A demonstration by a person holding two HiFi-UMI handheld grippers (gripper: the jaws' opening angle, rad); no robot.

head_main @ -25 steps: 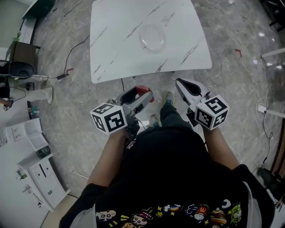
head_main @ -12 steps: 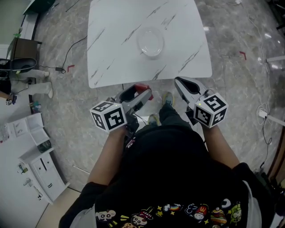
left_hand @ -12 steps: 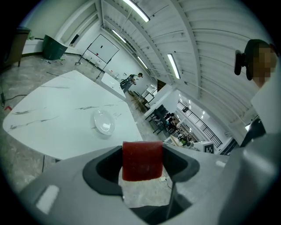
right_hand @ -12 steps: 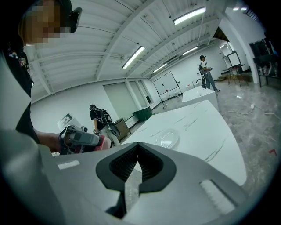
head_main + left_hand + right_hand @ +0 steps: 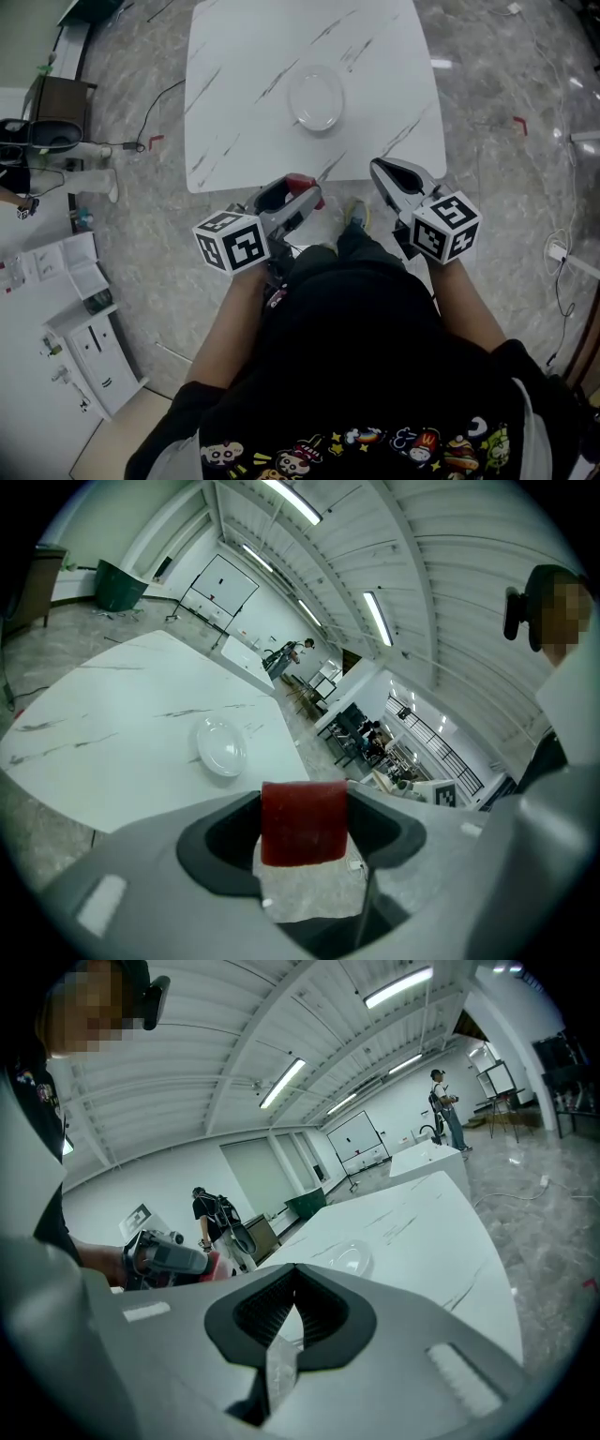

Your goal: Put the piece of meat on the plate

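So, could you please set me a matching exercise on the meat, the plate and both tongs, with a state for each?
Things:
1. red rectangular piece of meat
2. round white plate
3. left tongs
4. right tongs

States:
A. shut, nothing between
B. empty, on the white marble table
C. shut on the meat
D. gripped from both sides, not yet plated

Pairs: 1-D, 2-B, 3-C, 4-A

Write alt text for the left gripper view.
The left gripper clamps a red piece of meat between its jaws. Beyond it, an empty white plate sits on a white, grey-veined table.
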